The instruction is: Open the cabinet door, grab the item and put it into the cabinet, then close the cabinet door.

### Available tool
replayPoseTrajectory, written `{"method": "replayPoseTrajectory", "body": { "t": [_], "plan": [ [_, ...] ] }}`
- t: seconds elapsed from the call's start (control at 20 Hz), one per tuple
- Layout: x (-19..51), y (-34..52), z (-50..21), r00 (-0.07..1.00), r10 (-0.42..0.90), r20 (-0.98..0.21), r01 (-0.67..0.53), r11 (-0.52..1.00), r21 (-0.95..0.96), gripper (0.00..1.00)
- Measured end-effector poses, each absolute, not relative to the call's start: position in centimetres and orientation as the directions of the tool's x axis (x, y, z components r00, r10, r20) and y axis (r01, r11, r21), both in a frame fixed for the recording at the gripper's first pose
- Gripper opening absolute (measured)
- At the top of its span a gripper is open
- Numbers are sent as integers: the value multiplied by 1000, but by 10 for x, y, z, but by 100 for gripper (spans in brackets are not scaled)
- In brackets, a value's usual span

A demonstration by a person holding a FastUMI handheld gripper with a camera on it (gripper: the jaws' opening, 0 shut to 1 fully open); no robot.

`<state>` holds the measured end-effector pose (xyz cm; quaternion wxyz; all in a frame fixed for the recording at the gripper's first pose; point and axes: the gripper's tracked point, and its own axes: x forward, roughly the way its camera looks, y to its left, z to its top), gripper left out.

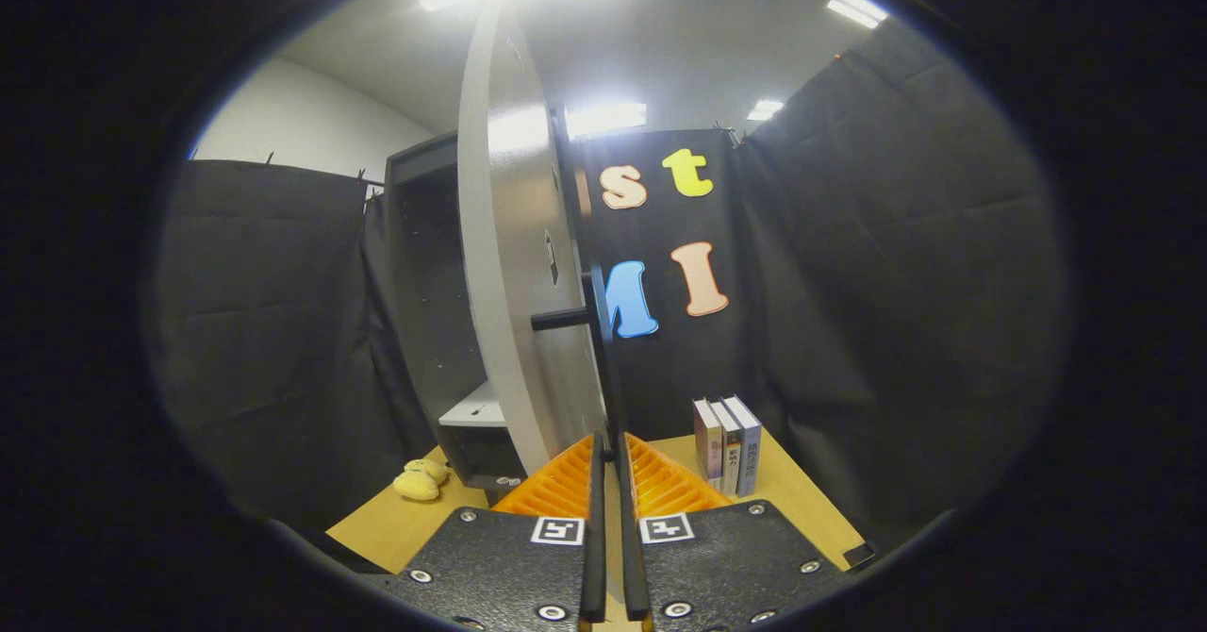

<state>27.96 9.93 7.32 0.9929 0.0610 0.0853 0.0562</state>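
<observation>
The gripper (610, 453) points level, straight along the table (801, 495), its two fingers drawn nearly together with just a thin slit between them; they sit right at the lower edge of the open cabinet door (509, 264), and the dark bar of the door handle (596, 330) runs down into that slit, though whether the fingers actually press on it, I cannot tell; the door stands swung out edge-on, rising tall just ahead of the fingers; to its left is the dark cabinet (424, 283) with a pale shelf (474, 412) showing inside; a yellow plush toy (421, 479) lies on the table left of the cabinet's base, well apart from the fingers; right of the fingers, three books (727, 443) stand upright together on the table, near the black cloth wall.
</observation>
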Motion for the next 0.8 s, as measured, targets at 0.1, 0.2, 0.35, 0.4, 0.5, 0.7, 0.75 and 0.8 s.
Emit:
{"method": "replayPoseTrajectory", "body": {
  "t": [0.1, 0.2, 0.35, 0.4, 0.5, 0.7, 0.75, 0.8],
  "plan": [
    [283, 92, 77, 988, 87, -130, -77, 994, 80, 13],
    [286, 83, 83, 996, 45, -83, -43, 999, 29, 22],
    [293, 82, 101, 1000, 18, 23, -18, 1000, 10, 42],
    [296, 86, 109, 998, 17, 68, -18, 1000, 19, 55],
    [301, 97, 120, 991, 34, 128, -40, 998, 46, 76],
    [299, 112, 118, 989, 52, 140, -64, 995, 82, 93],
    [300, 114, 115, 990, 45, 133, -57, 994, 91, 93],
    [299, 116, 111, 992, 42, 123, -54, 993, 101, 93]
  ]
}}
